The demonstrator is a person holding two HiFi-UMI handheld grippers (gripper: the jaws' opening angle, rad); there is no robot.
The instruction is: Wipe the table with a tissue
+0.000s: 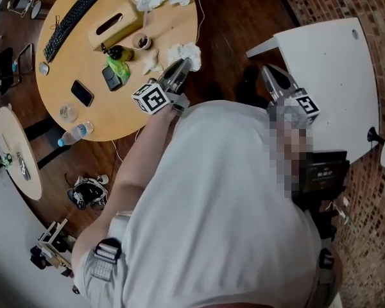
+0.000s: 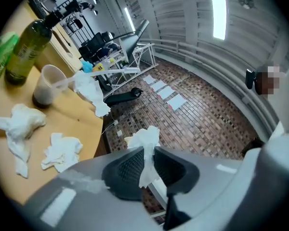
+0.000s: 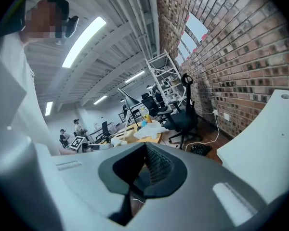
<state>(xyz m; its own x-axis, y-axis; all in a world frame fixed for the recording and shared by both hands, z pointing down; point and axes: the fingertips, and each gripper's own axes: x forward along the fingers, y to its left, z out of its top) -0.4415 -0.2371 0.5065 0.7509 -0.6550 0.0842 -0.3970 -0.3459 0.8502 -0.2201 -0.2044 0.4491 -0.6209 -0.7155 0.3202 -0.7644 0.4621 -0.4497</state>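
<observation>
While the left gripper (image 2: 147, 152) has its jaws narrow and pressed on a white tissue (image 2: 143, 139), a loose tuft of the tissue stands out in front of the tips and a short tail hangs behind them. I think this way of holding is on purpose: the free tuft can serve as the soft part that meets the wood, and the hard tips keep off it. In the left gripper view the tissue is in the air just past the edge of the round wooden counter (image 2: 62, 114), above the brick floor, so the wiping itself is not yet in hand.

The right gripper (image 3: 144, 146) has its jaws together with nothing between them. It is over the floor between the round counter and a white counter (image 1: 333, 63), probably kept aside so that it does not disturb the working hand.

Two crumpled tissues (image 2: 62, 150) lie near the counter's edge closest to the left gripper, beside a paper cup (image 2: 45, 83) and a green bottle (image 2: 26, 47). Farther in are a tissue box (image 1: 115, 25), a phone (image 1: 82, 93) and a keyboard (image 1: 69, 23).

The bottle has a label, but it is too blurred to read. The cubes on the grippers carry only black and white squares, no words.
</observation>
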